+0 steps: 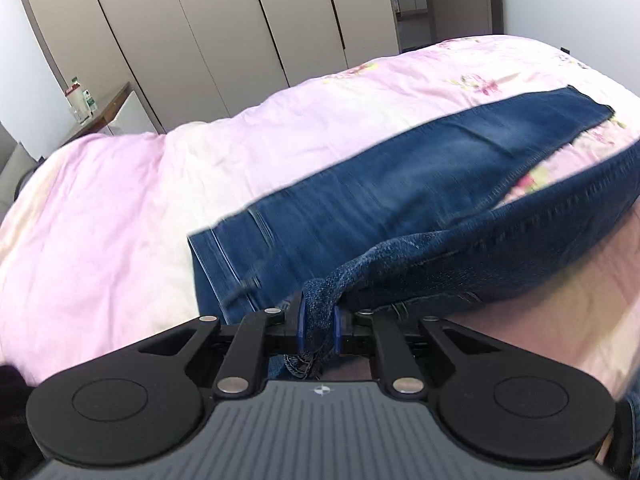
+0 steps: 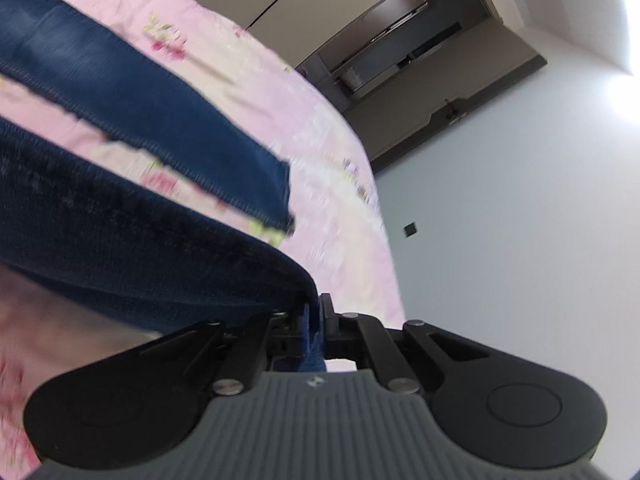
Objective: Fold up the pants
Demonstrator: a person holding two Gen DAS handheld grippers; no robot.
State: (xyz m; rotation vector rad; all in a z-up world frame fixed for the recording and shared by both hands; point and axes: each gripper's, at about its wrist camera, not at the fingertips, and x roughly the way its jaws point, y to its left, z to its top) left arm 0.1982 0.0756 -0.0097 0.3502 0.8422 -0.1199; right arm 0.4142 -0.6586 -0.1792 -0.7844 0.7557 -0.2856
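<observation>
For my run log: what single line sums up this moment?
left hand-held gripper: shut on jeans | right hand-held gripper: shut on jeans | near leg lifted off bed

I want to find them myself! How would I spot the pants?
Look at the big bed with the pink flowery quilt. The pants lie across it, with the left gripper and right gripper each pinching part of them. They are dark blue denim, the only blue thing on all that pink.
</observation>
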